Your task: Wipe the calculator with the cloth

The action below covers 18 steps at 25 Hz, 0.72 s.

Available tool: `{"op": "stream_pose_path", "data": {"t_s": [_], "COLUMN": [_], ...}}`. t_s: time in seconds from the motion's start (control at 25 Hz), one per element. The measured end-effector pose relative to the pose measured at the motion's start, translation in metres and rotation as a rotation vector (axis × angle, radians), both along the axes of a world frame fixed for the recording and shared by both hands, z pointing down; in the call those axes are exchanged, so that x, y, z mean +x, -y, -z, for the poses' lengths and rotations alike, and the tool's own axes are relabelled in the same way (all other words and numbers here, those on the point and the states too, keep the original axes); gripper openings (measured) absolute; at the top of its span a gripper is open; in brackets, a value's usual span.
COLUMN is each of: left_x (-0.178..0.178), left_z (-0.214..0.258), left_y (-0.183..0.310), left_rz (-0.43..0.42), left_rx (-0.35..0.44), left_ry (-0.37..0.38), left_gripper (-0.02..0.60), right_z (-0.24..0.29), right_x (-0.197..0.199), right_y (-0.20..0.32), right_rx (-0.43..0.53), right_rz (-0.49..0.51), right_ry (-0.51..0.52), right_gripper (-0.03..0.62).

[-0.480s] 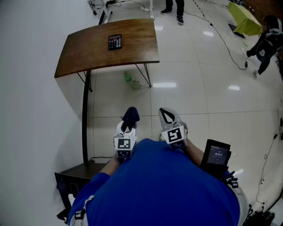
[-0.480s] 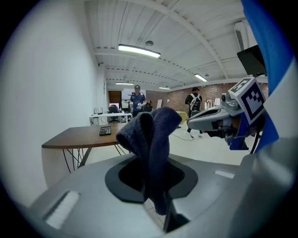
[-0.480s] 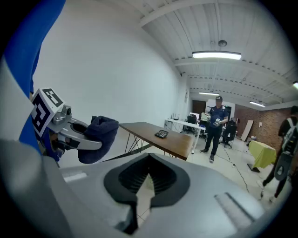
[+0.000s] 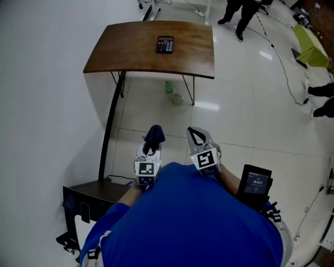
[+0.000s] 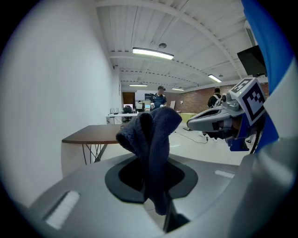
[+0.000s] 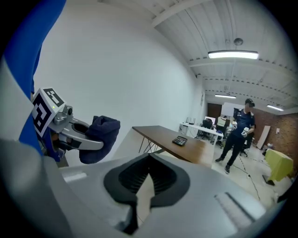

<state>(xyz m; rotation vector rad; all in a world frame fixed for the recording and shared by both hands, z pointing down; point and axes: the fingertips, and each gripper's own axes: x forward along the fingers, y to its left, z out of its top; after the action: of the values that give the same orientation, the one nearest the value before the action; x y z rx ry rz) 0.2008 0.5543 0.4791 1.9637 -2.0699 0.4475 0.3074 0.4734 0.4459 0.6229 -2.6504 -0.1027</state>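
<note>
A black calculator (image 4: 165, 45) lies on a brown wooden table (image 4: 130, 52) far ahead of me; the right gripper view shows the calculator (image 6: 179, 141) small on the table (image 6: 156, 132). Both grippers are held close to my chest, well short of the table. My left gripper (image 4: 152, 143) is shut on a dark blue cloth (image 4: 154, 135). That cloth (image 5: 151, 137) bunches up out of the jaws in the left gripper view. My right gripper (image 4: 198, 137) is shut with nothing in it, beside the left one.
A white wall runs along the left. A green bottle (image 4: 168, 87) lies on the tiled floor under the table. A low black cabinet (image 4: 86, 198) stands at my left. A person (image 4: 239, 13) stands beyond the table, and a cable (image 4: 284, 62) runs over the floor.
The view has swung, so the table and calculator now sit further right in the head view. Both grippers keep their place and grip.
</note>
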Motion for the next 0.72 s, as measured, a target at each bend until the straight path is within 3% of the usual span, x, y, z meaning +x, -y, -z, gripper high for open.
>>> {"op": "stream_pose_path", "data": {"t_s": [0.24,0.72], "left_x": [-0.049,-0.092], "left_z": [-0.009,-0.02], "left_y": [-0.035,-0.05], "left_rz": [0.113,0.22], "left_rx": [-0.013,0.0], "left_ry": [0.01,-0.051], "left_gripper": [0.063,0.063], "right_z": [-0.007,-0.017], "right_x": [-0.058,-0.116], "right_y": [-0.027,-0.036], "right_rx": [0.0,-0.011], "right_rz": [0.106,0.219], "right_ry": [0.0,-0.016], "right_gripper": [0.002,0.002]}}
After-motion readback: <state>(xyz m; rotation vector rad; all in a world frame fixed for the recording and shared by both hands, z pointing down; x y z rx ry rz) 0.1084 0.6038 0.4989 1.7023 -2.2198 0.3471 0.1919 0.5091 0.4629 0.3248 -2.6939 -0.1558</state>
